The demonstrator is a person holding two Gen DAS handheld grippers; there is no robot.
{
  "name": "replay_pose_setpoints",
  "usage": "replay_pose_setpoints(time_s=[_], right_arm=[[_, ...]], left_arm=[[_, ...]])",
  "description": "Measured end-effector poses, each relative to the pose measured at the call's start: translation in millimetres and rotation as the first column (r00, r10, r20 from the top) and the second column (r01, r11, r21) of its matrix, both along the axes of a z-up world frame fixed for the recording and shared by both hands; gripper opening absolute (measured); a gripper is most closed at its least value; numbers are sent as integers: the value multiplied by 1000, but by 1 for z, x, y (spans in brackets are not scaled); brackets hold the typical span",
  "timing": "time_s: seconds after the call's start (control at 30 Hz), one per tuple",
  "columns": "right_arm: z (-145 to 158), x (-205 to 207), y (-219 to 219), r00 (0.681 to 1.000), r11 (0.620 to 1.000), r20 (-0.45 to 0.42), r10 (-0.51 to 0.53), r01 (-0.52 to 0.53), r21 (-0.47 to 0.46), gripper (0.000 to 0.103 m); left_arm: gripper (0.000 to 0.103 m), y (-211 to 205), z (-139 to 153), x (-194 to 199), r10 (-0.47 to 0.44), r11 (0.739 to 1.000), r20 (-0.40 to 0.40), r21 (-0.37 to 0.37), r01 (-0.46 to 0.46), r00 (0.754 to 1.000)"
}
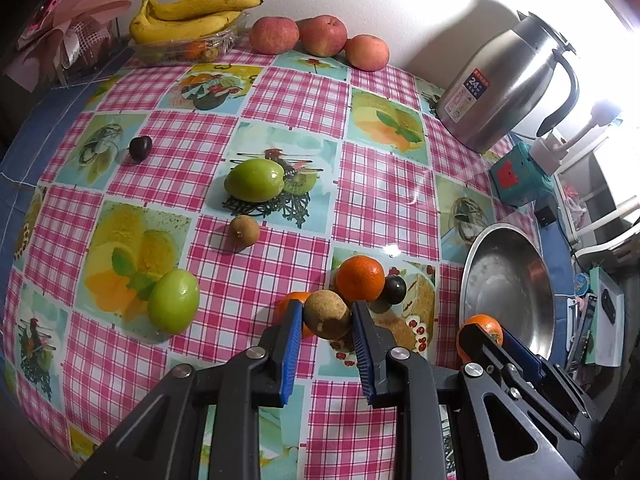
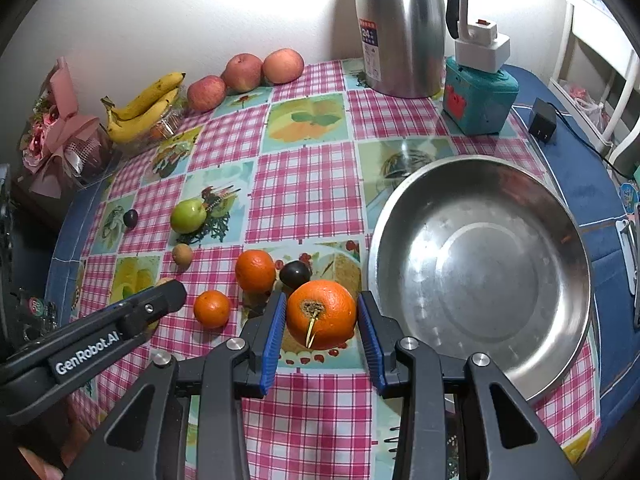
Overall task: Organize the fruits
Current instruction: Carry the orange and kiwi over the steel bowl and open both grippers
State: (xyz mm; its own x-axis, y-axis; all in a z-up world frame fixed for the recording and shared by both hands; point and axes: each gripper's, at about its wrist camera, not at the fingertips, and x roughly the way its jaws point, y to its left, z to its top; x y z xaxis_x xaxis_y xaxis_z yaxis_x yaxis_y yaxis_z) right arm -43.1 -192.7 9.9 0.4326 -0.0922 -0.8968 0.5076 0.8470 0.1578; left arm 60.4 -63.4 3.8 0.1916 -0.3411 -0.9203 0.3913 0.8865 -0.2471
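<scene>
Bare cloth [image 2: 308, 196] mid-table; kettle [image 2: 400, 28] and apples [image 2: 244, 72] along the wall

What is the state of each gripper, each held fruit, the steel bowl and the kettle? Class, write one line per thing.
Left gripper: shut on the brown round fruit.
Brown round fruit: clamped between blue pads.
Right gripper: shut on the orange tangerine.
Orange tangerine: gripped, stem end towards camera.
Round stainless steel bowl: upright, empty.
Stainless steel kettle: standing upright, beside wall.
</scene>
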Motion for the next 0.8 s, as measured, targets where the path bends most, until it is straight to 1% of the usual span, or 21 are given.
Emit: replay_pose_setpoints(time_s=[0.13,0.3,0.43,0.6,0.7,0.8], right_arm=[[-5,-3,-10,999,999,-23,-36,36,2,38],[-10,-16,-34,990,991,-47,-132,132,2,38],[-11,-28,-53,977,979,-63,-202,200,-33,38],[-11,-46,-78,954,956,-71,-292,289,-51,38],[-8,-55,-90,939,941,-74,-335,330,-70,38],[-7,-62,-98,931,933,-73,-359,354,-71,38]], left_arm=[[27,-5,0,-2,-10,1000,5,10,10,1000],[27,-15,0,-7,-30,999,13,15,30,999],[27,-28,0,-16,-66,998,28,18,65,997],[27,-55,5,-34,-149,989,71,9,149,986],[27,-73,7,-47,-208,978,94,0,209,974],[27,-89,8,-59,-260,965,115,-8,263,959]])
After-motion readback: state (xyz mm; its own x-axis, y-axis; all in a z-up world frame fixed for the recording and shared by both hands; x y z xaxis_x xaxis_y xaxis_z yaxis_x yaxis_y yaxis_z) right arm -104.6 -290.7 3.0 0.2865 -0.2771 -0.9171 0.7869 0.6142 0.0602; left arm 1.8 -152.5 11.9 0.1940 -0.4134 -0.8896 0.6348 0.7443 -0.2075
